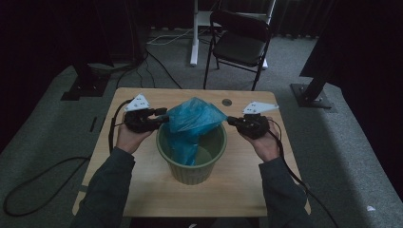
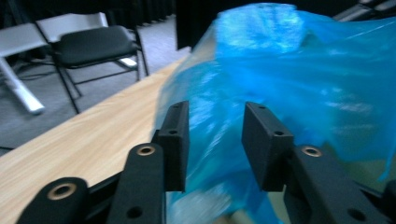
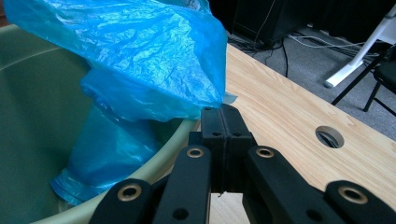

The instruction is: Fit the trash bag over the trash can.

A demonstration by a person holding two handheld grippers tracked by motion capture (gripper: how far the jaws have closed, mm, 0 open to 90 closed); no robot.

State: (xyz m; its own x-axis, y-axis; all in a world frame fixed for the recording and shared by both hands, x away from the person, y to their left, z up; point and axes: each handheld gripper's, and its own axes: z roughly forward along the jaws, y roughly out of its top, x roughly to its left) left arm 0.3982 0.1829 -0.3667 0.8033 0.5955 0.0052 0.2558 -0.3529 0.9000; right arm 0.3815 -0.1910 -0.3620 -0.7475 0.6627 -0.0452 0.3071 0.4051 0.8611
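Observation:
A crumpled blue plastic bag hangs into a pale green round bin at the middle of the wooden table. My left gripper is at the bag's left side, just above the bin's rim. In the left gripper view its jaws stand apart with the bag in front of them and in the gap, the pads not pressing it. My right gripper is at the bin's right side. Its jaws are shut together on the bag's lower edge, above the bin rim.
A round cable hole lies in the table behind the right gripper. A black folding chair and a white stand leg are beyond the far edge. Cables trail on the grey carpet at the left.

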